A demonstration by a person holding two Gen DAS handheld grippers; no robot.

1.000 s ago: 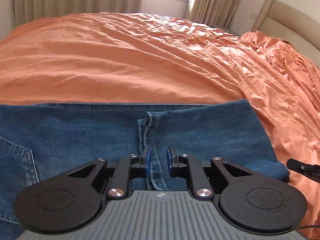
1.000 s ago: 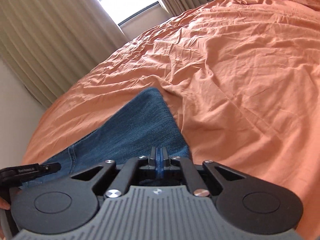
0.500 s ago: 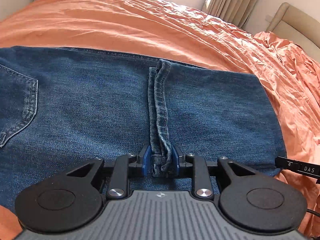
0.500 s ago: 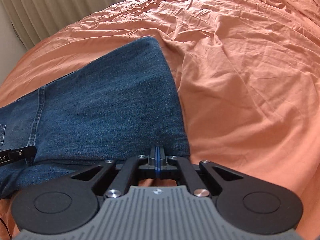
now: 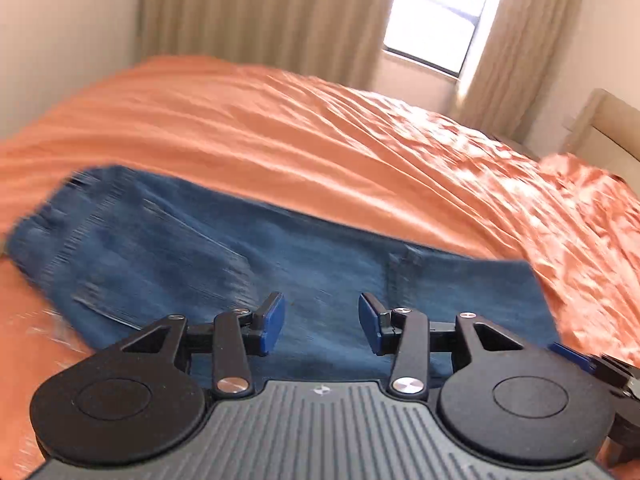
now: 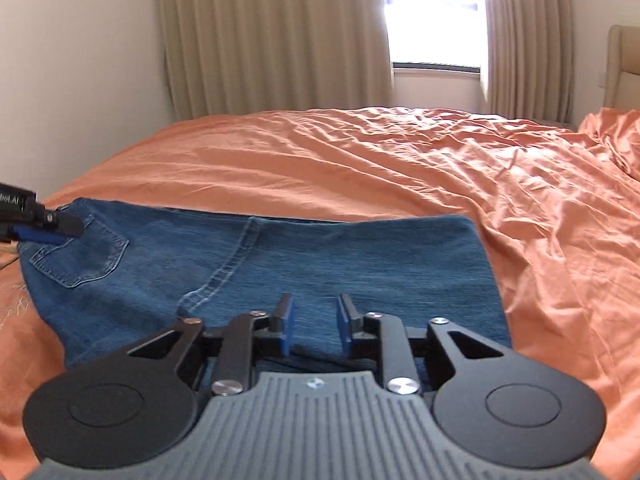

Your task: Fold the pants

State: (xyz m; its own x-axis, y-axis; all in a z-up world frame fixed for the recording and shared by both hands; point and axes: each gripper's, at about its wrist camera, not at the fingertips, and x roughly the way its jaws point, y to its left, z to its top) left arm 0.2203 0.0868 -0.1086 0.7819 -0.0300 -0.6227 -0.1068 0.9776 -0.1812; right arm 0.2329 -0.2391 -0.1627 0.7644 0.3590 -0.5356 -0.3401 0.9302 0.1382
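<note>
Blue denim pants [image 6: 280,264] lie folded flat on the orange bed, back pocket [image 6: 80,256] at the left, a seam running down the middle. In the blurred left wrist view the pants [image 5: 224,264] spread across the lower half. My left gripper [image 5: 322,324] is open and empty, just above the pants' near edge. My right gripper [image 6: 313,326] is open and empty over the pants' right near part. The left gripper's tip shows at the left edge of the right wrist view [image 6: 44,222], by the pocket. The right gripper's tip shows at the right edge of the left wrist view [image 5: 592,364].
The orange bedsheet [image 6: 400,160] is wrinkled and stretches far behind and to the right of the pants. Beige curtains [image 6: 272,36] and a bright window [image 6: 432,12] stand behind the bed. A beige headboard [image 6: 624,68] is at the far right.
Both grippers have opened and let go of the denim, then pulled up and back. The folded pants now lie flat on the bed. The left view is blurred from motion.
</note>
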